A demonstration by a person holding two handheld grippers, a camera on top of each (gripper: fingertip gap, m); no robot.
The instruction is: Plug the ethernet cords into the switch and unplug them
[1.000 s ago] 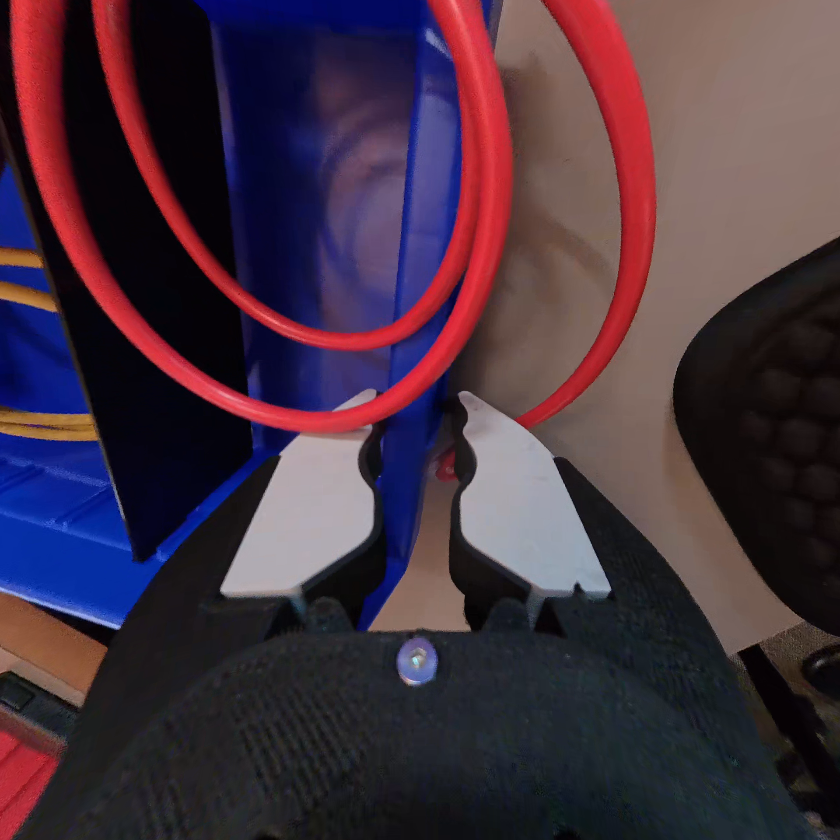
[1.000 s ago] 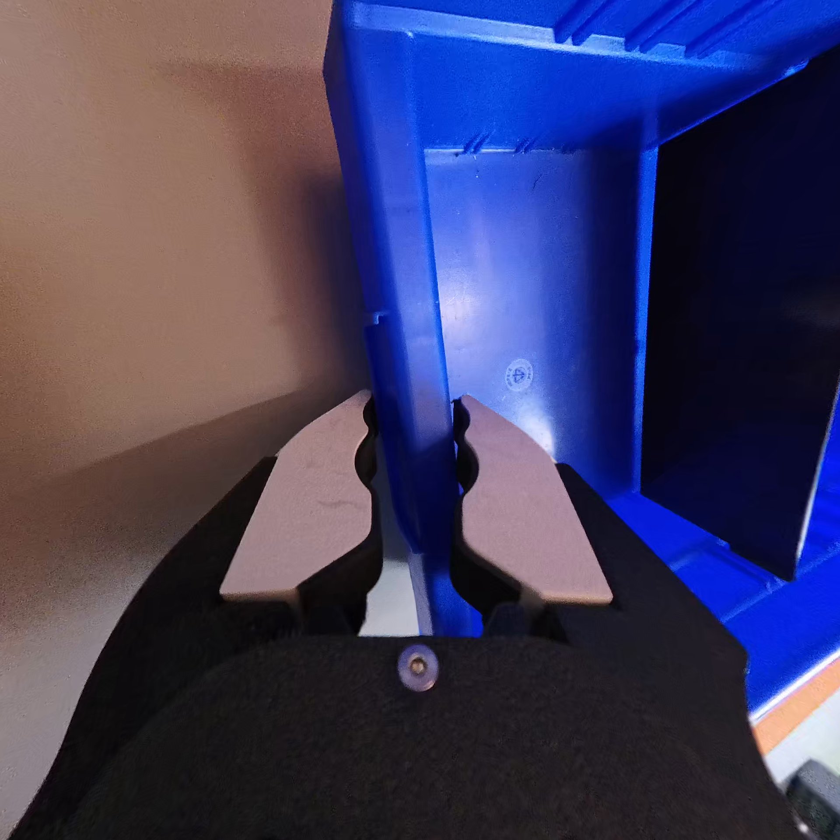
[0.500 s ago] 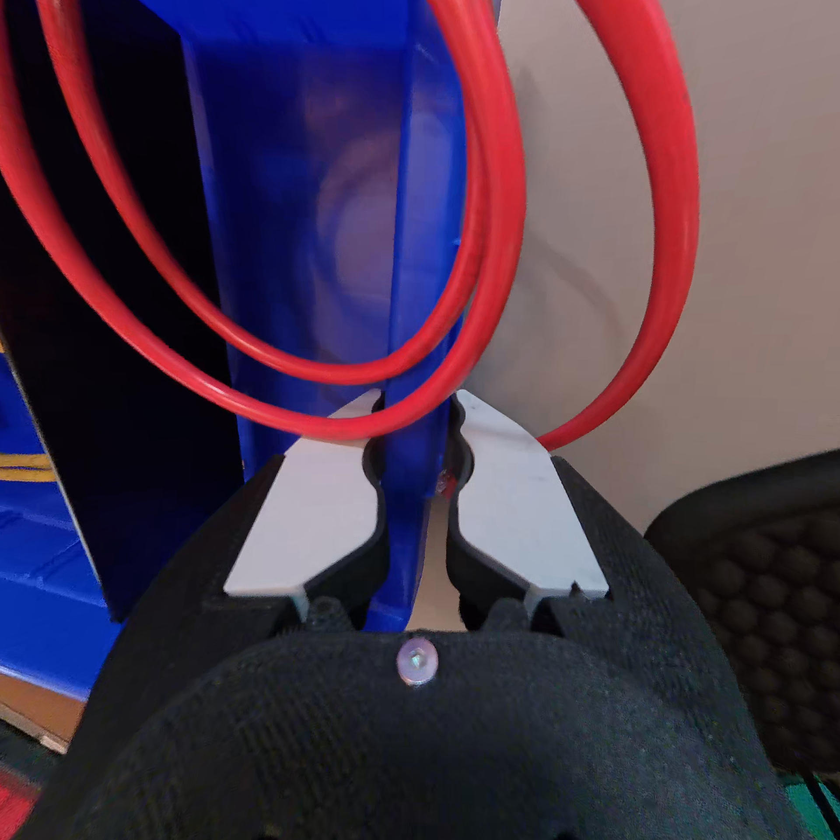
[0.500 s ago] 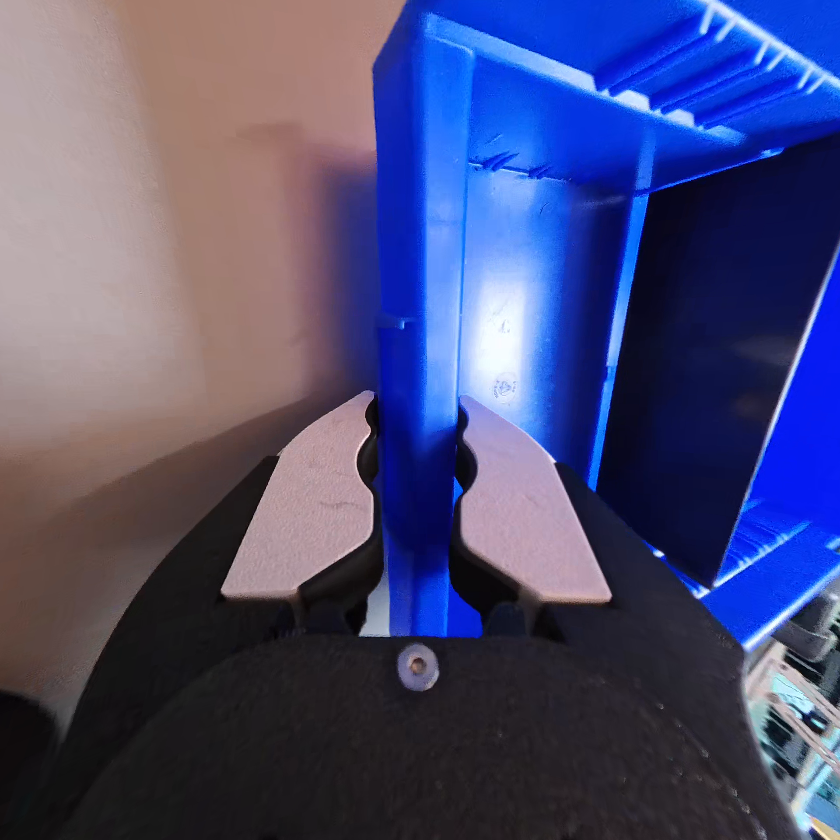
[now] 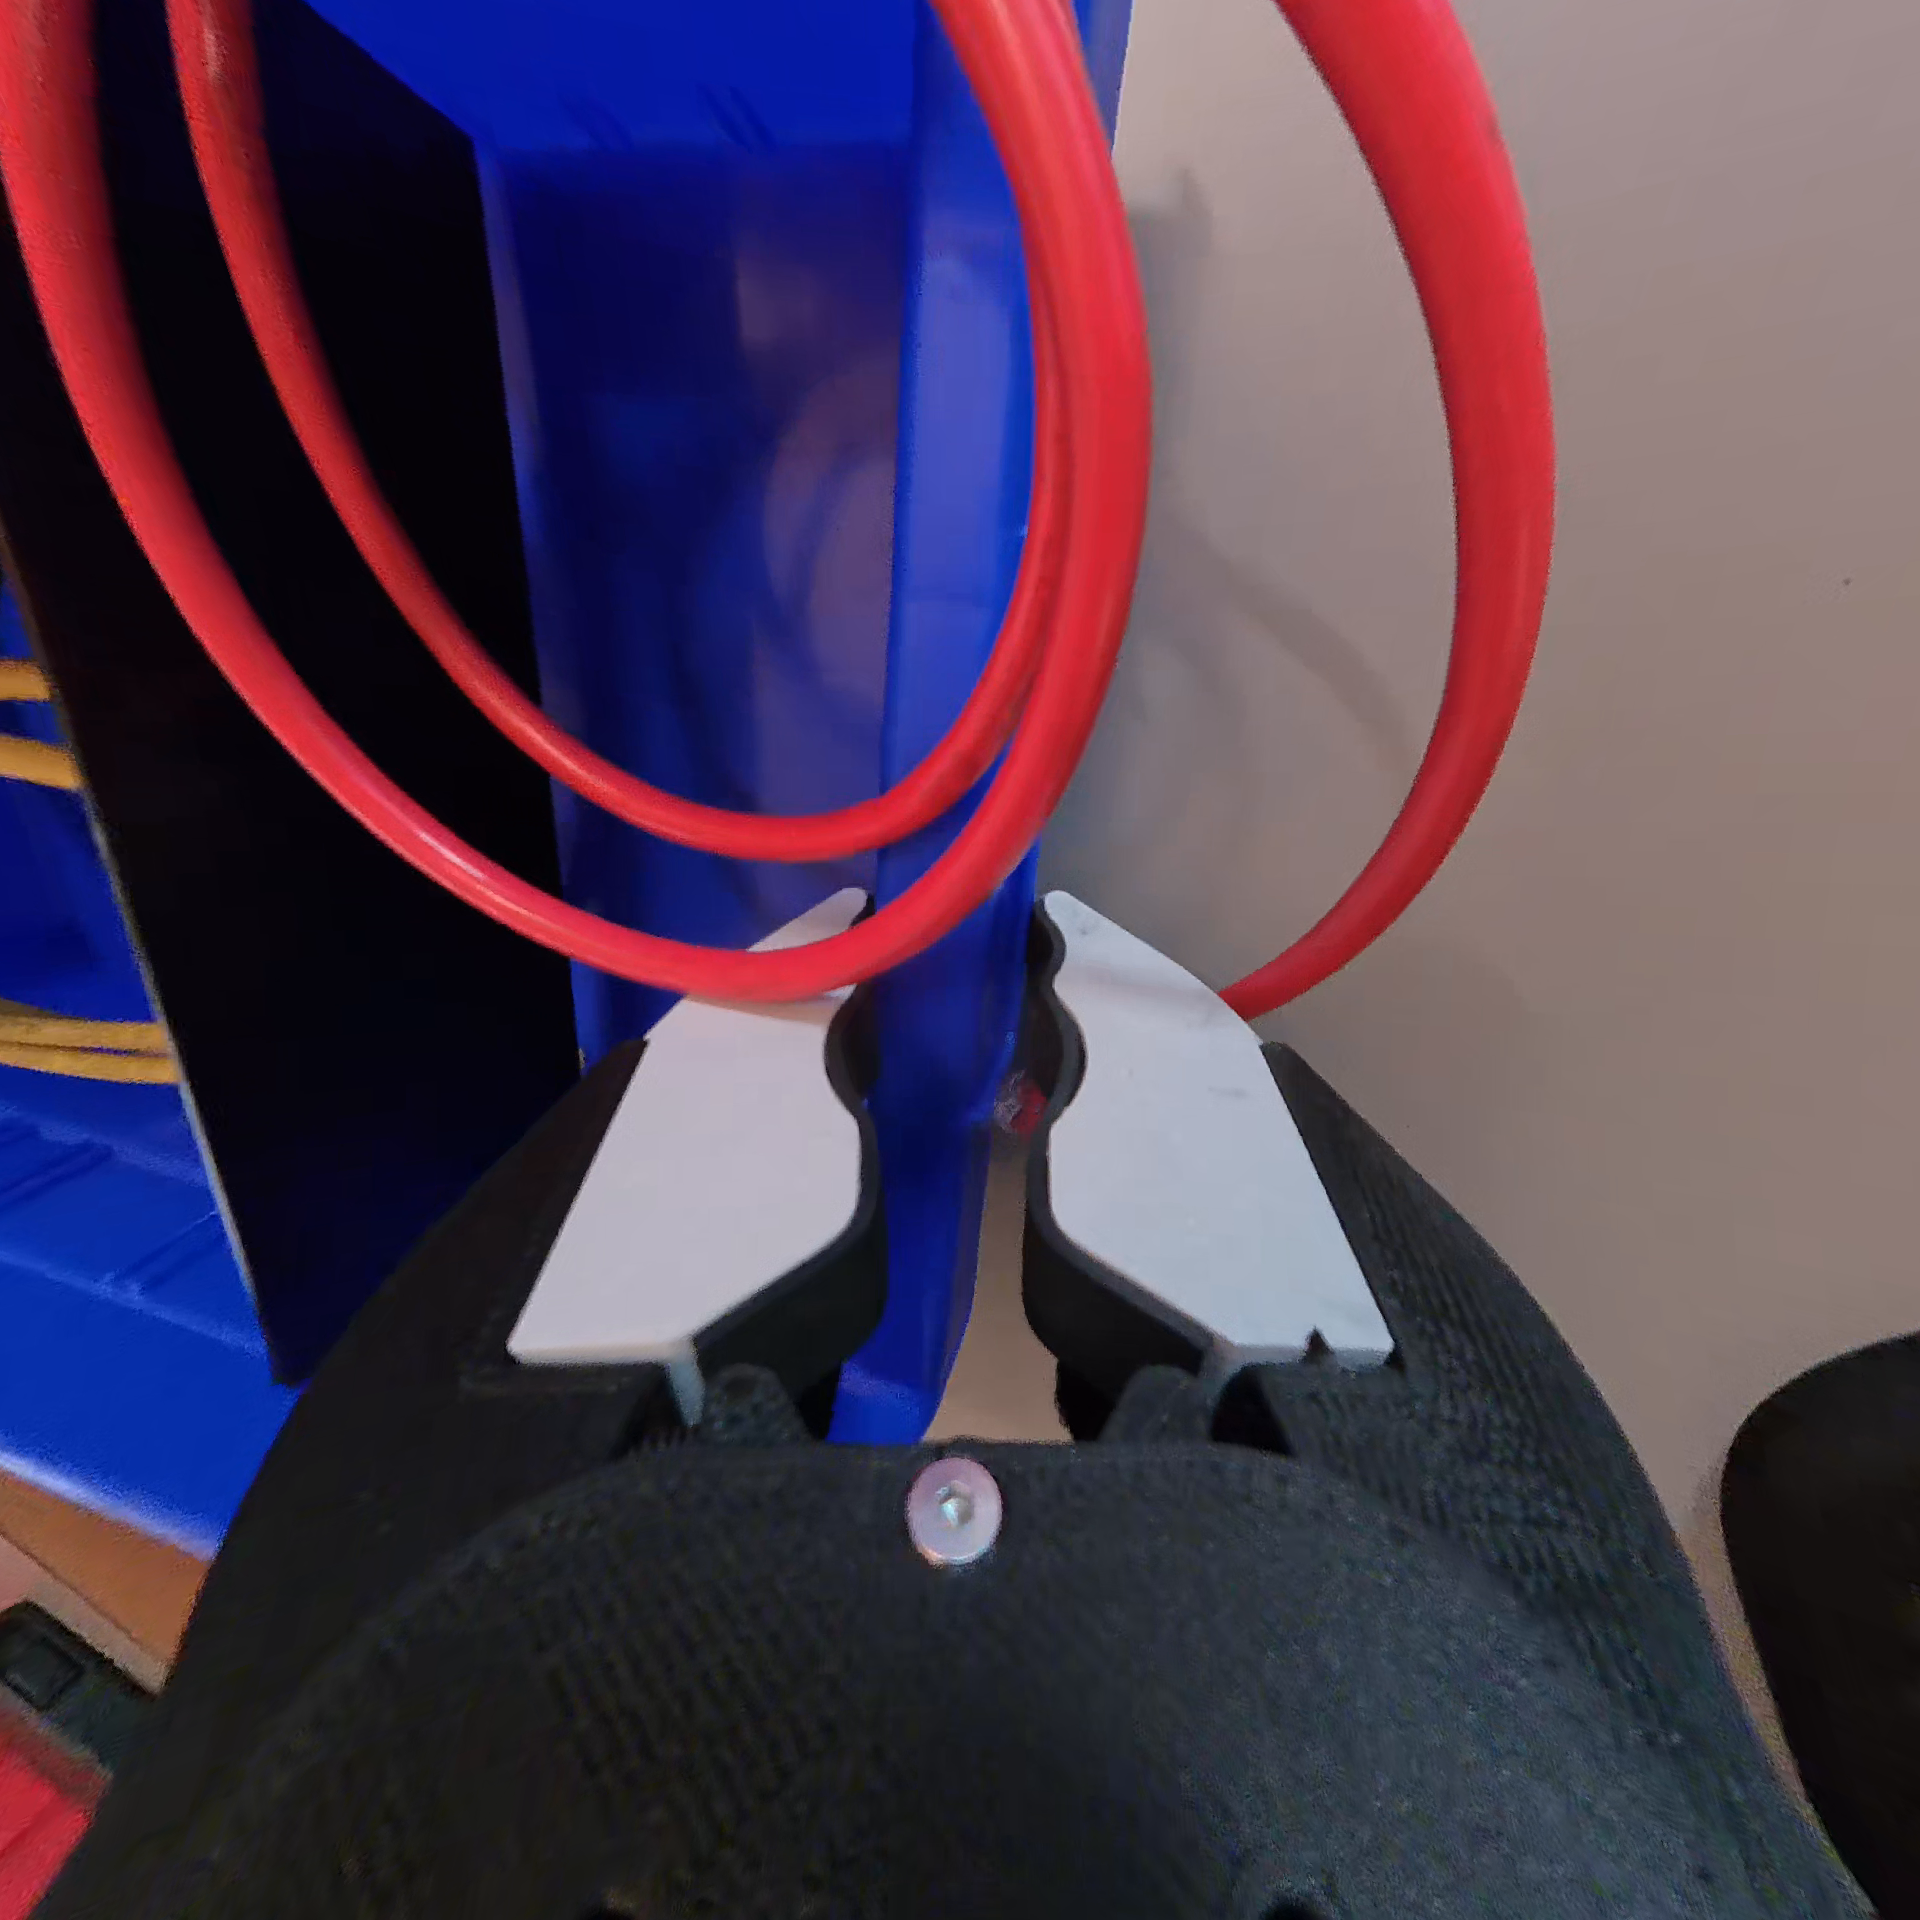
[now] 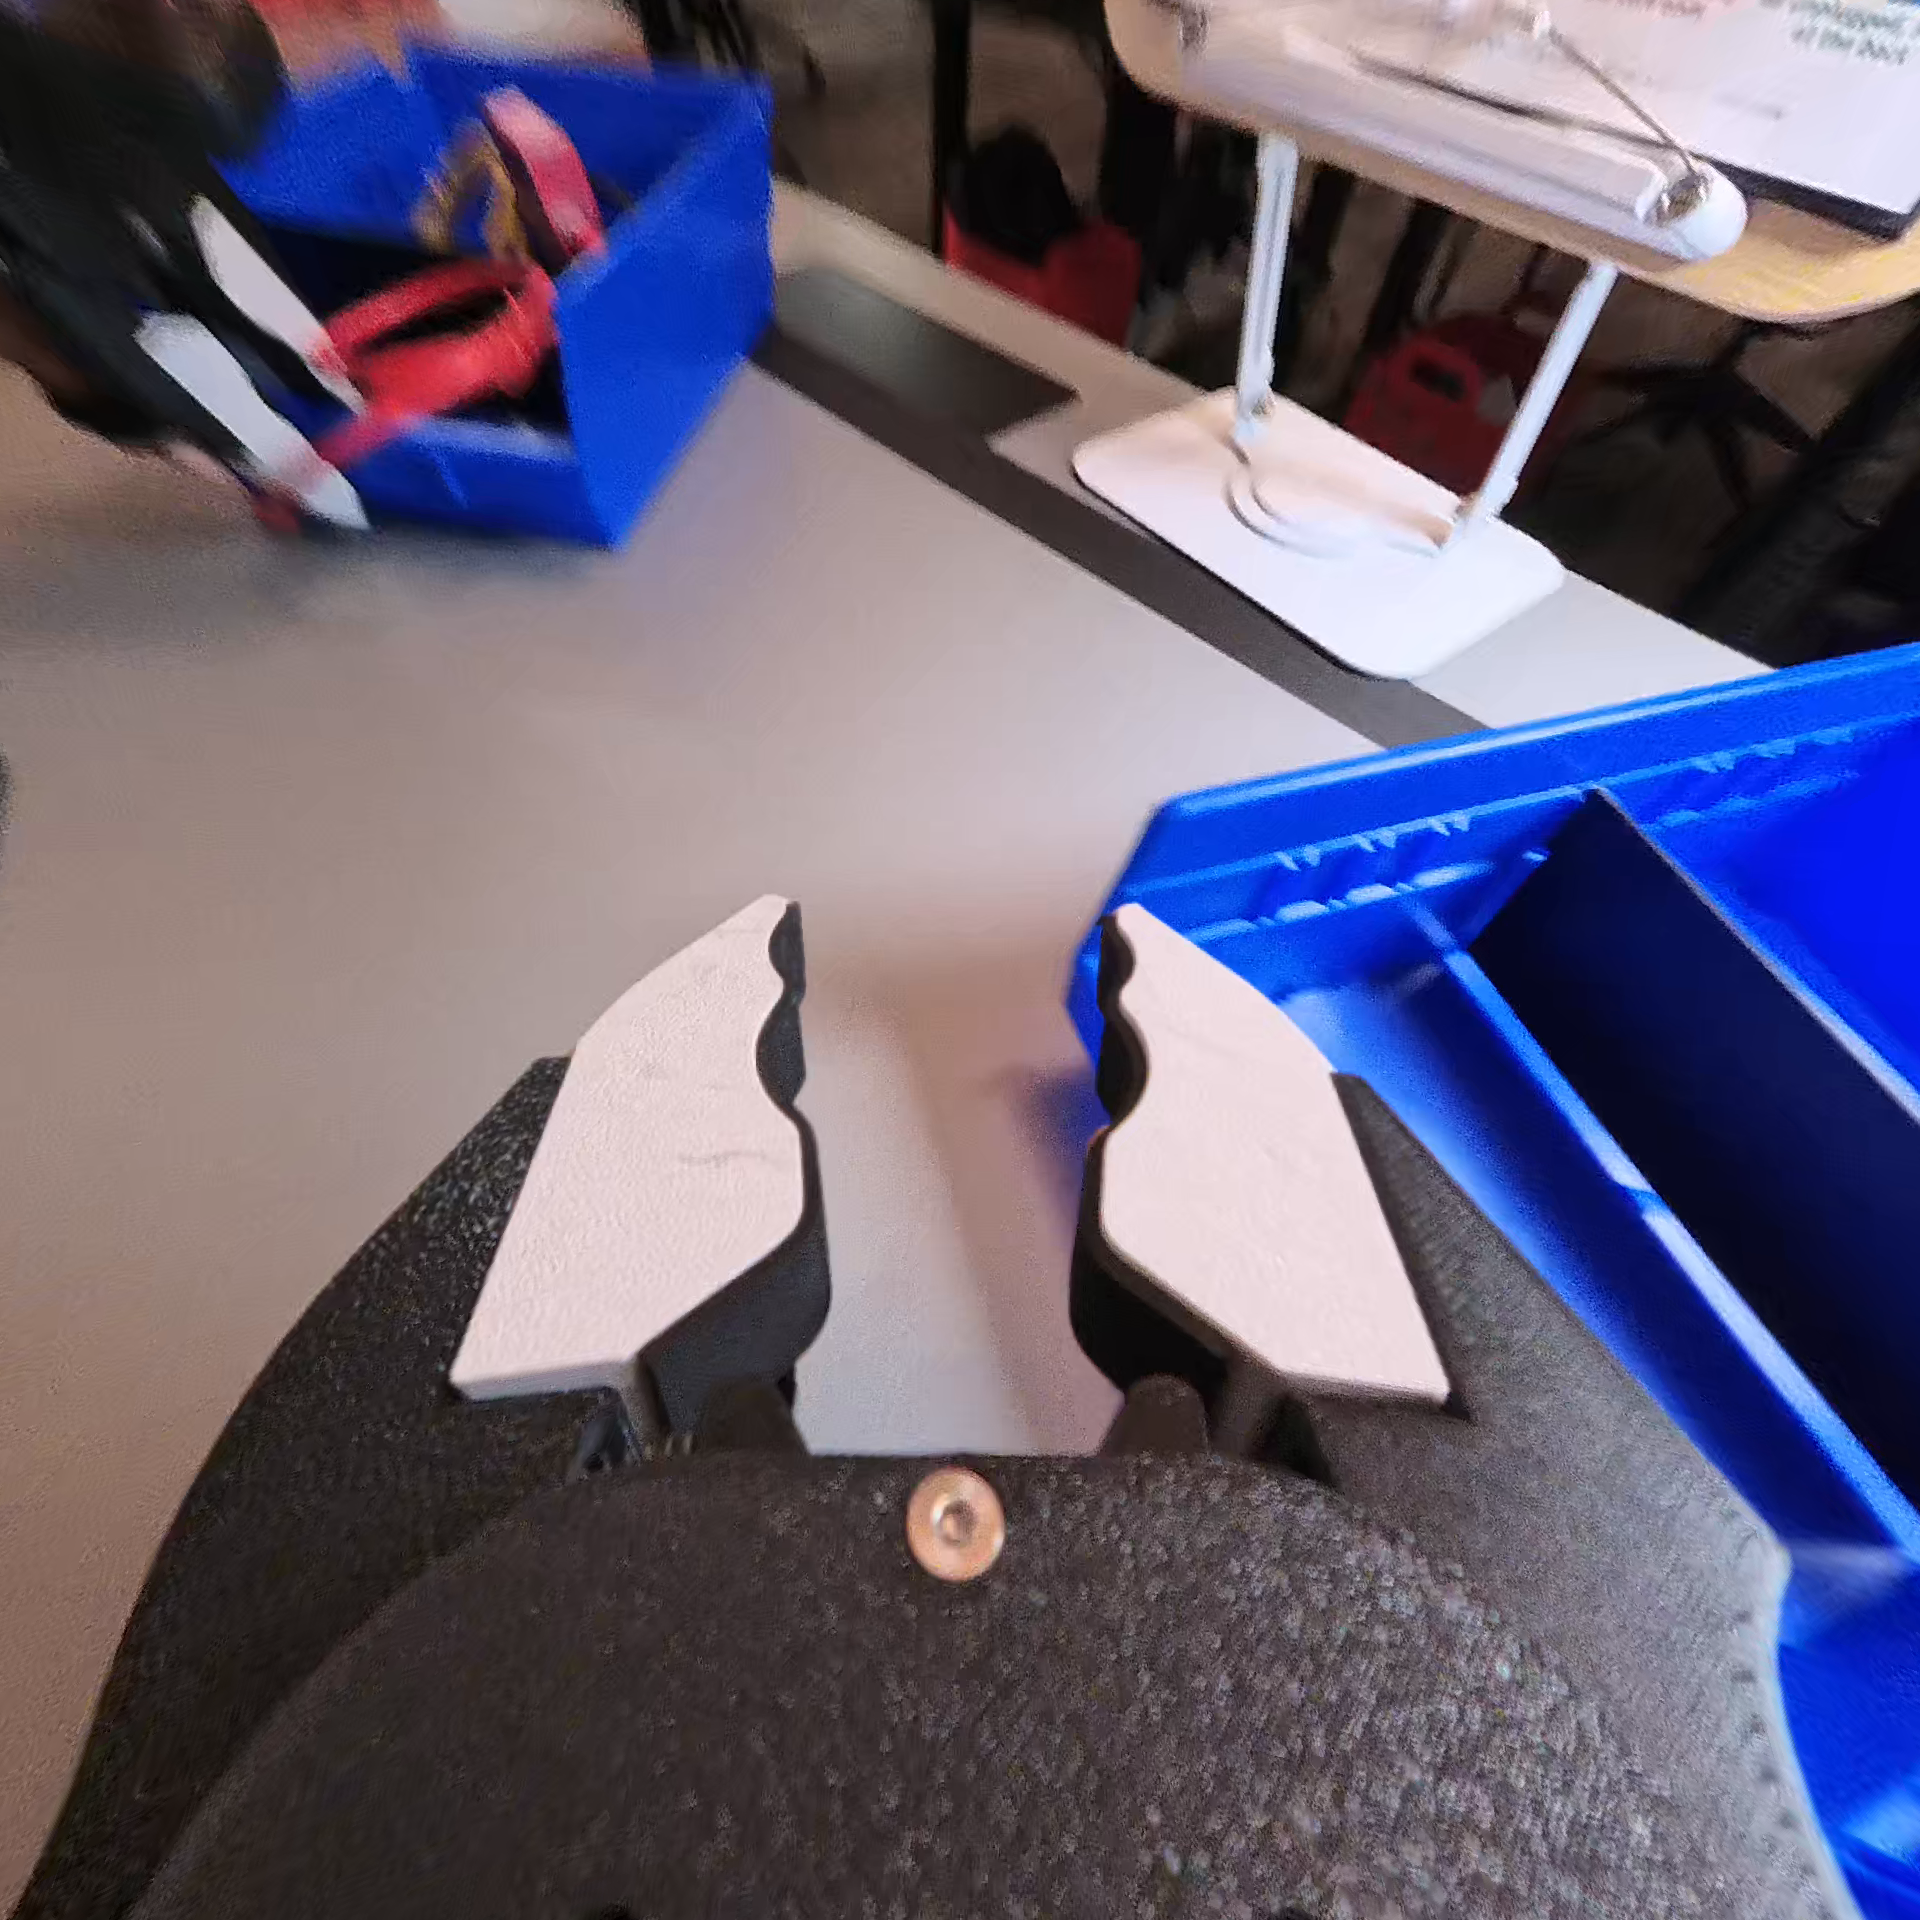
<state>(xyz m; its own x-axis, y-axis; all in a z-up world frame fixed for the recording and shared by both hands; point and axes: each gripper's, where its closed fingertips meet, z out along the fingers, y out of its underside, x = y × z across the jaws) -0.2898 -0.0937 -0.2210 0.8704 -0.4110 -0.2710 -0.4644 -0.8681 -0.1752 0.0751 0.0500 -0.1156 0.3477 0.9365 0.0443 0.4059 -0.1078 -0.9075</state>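
- Left gripper [image 5: 951,925]: jaws clamped on wall of blue bin [image 5: 727,520]; red ethernet cord [image 5: 1081,520] looped inside, ends cut off.
- Right gripper [image 6: 948,935]: jaws wide apart, empty, beside second blue bin [image 6: 1558,790].
- Switch: unseen.
- Writing: paper on far desk [image 6: 1766,83], blurred, illegible.

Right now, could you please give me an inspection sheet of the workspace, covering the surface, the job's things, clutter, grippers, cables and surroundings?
Surface: grey table, mostly bare.
Job's things: red cable looped over the wall of the far blue bin; no switch seen.
Clutter: near blue bin beside the right gripper; white lamp base.
Grippers: left gripper shut on the far blue bin wall; right gripper open, holding nothing.
Cables: yellow cable lies inside the far bin.
Surroundings: black chair at the table edge; blurred items behind the table.
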